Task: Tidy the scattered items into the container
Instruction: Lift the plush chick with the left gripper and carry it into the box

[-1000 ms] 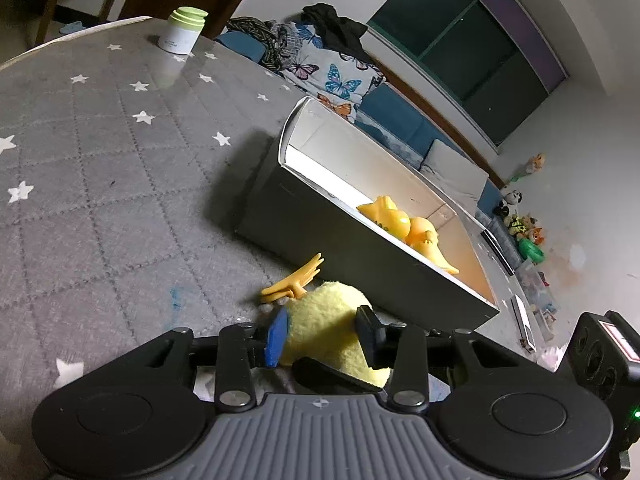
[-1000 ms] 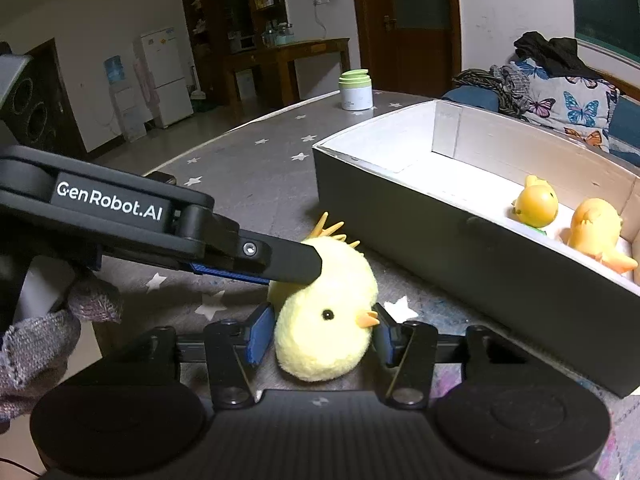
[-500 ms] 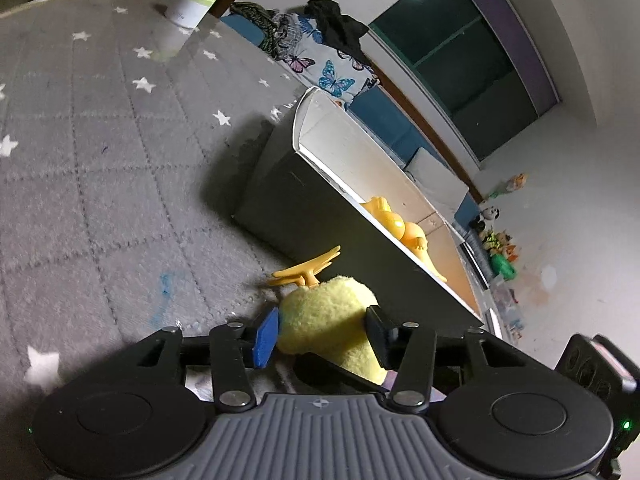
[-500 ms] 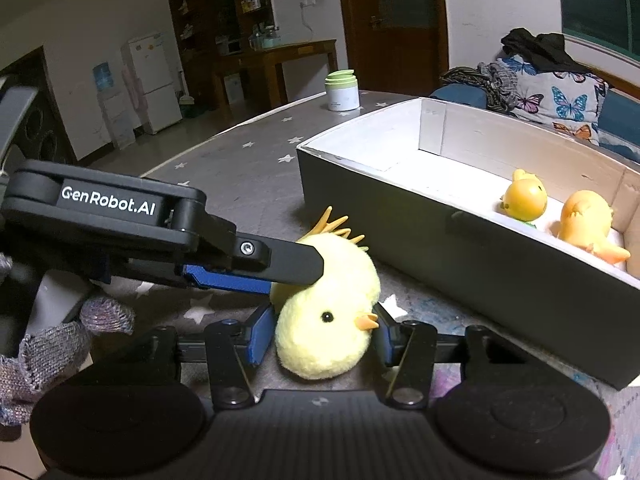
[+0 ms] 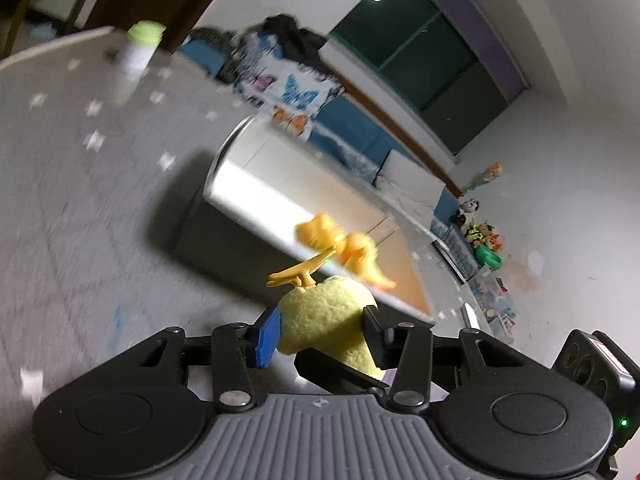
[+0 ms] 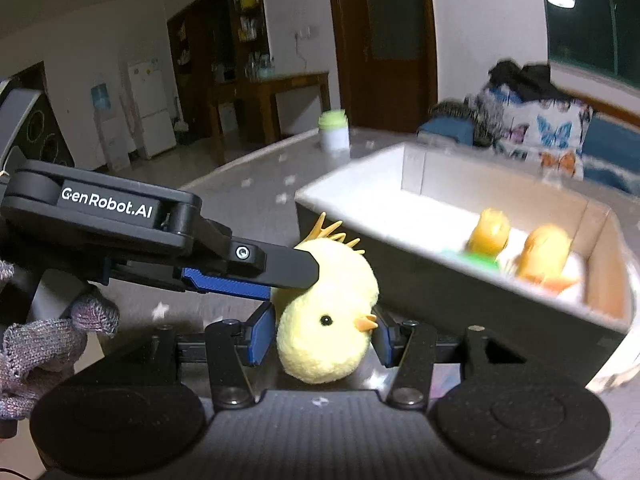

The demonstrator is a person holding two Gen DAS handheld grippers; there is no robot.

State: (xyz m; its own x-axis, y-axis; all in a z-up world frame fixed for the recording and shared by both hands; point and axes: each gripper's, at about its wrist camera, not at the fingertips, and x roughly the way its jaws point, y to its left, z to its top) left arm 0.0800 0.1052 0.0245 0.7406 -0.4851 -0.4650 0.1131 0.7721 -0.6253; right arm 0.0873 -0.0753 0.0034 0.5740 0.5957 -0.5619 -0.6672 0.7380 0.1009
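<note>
A yellow plush chick [image 6: 326, 320] with an orange crest is pinched by both grippers at once and held off the table. My right gripper [image 6: 320, 334] is shut on its lower body. My left gripper [image 5: 320, 330] is shut on the same chick [image 5: 326, 328]; its finger [image 6: 276, 268] crosses the chick's head in the right wrist view. The open grey box [image 6: 440, 288] with a white inside lies just beyond, to the right. Two orange toys [image 6: 520, 246] sit at its far end, also seen in the left wrist view [image 5: 348, 248].
The table has a grey cloth with white stars [image 5: 80, 200]. A white jar with a green lid [image 6: 334, 134] stands at its far edge. A sofa with butterfly cushions [image 6: 536, 136] is behind the box. A gloved hand [image 6: 44, 344] holds the left gripper.
Both grippers have lifted the chick up off the table, toward the box's rim height. The views are blurred from the motion. The grips have not changed.
</note>
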